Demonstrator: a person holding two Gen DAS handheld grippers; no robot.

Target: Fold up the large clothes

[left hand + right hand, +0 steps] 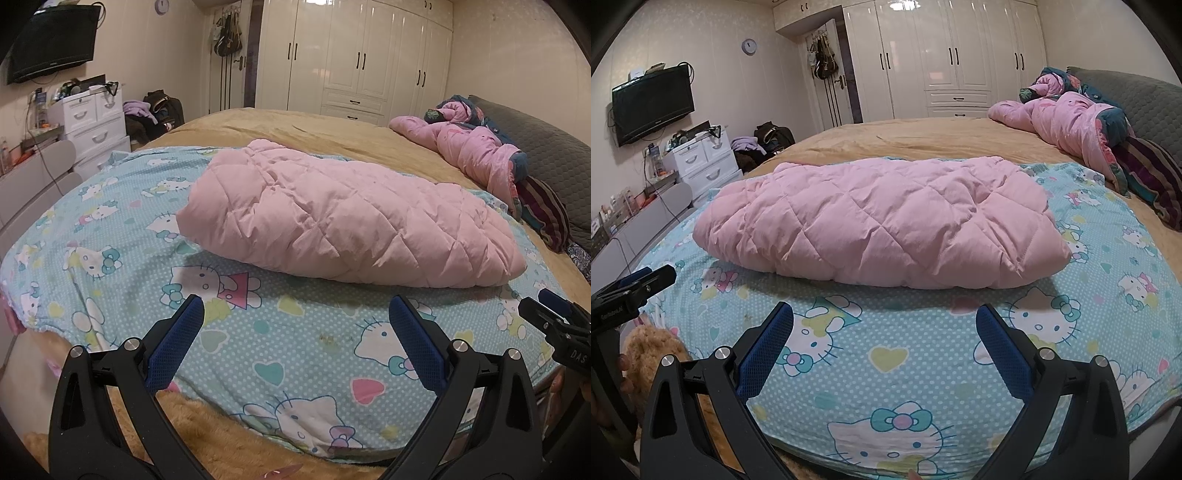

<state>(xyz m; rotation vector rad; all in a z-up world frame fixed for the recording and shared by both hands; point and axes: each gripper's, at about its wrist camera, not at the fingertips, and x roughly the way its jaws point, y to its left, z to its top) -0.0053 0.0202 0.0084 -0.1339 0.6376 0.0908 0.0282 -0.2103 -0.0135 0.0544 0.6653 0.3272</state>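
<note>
- Left gripper (295,317): jaws spread wide, holding nothing, above the cartoon-print sheet (280,347).
- Right gripper (884,319): jaws spread wide, holding nothing, near the same sheet's front edge.
- Pink quilted garment (882,225): lies folded into a bundle on the sheet, apart from both grippers.
- Drawer unit (705,162): drawers closed, contents not visible.

One folded pink quilt (879,221) lies on one cartoon sheet (923,350). At two o'clock sits one crumpled pink duvet (1067,125). At ten o'clock: one TV (652,105), one wall clock (749,47), one white drawer unit (705,166). Two grippers, left (295,328) and right (884,326), both spread wide.
</note>
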